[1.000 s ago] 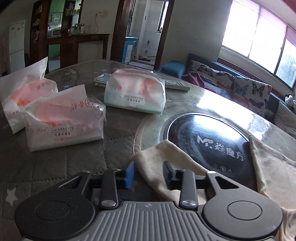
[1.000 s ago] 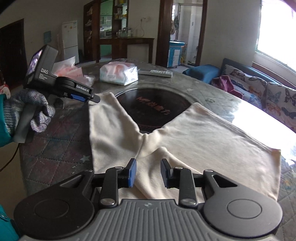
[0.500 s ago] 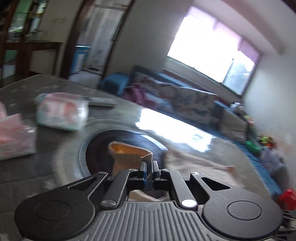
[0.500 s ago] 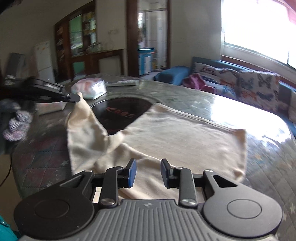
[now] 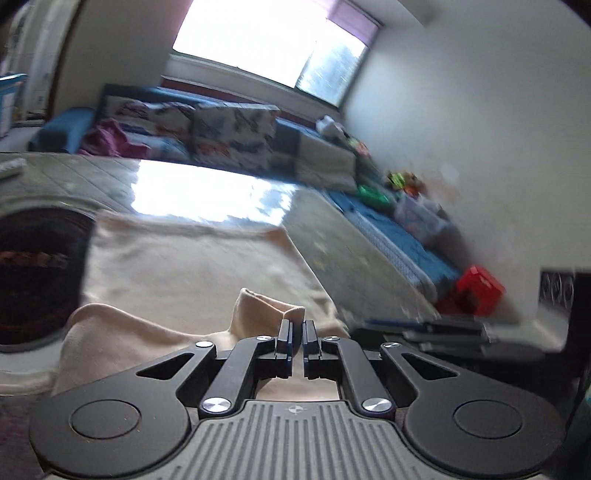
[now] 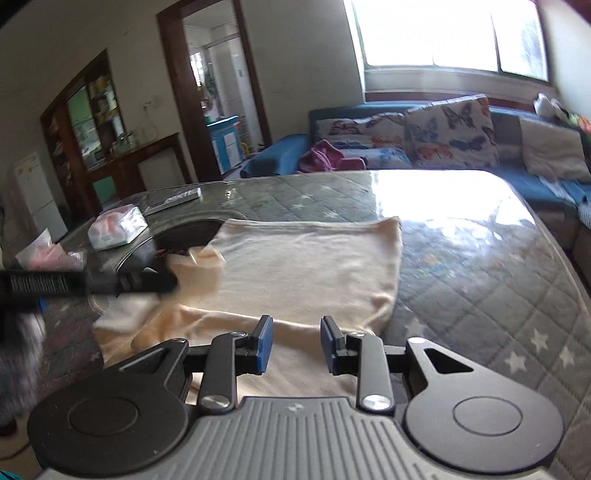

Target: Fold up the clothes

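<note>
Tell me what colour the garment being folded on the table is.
Plain cream, no pattern: the garment shows best in the right wrist view.

Streaming in from the window (image 6: pixel 450 35), overexposed to plain white in both views. Throwing hard glare across the glossy worktop (image 6: pixel 436 195) and washing out its quilted pattern there. Smearing heavily with motion in the left wrist view, sofa (image 5: pixel 229 129) and floor clutter perhaps out of focus as well. Blurring the left tool (image 6: pixel 110 282) in the right wrist view. Bending straight lines and darkening into black corners at the fisheye edges.
</note>
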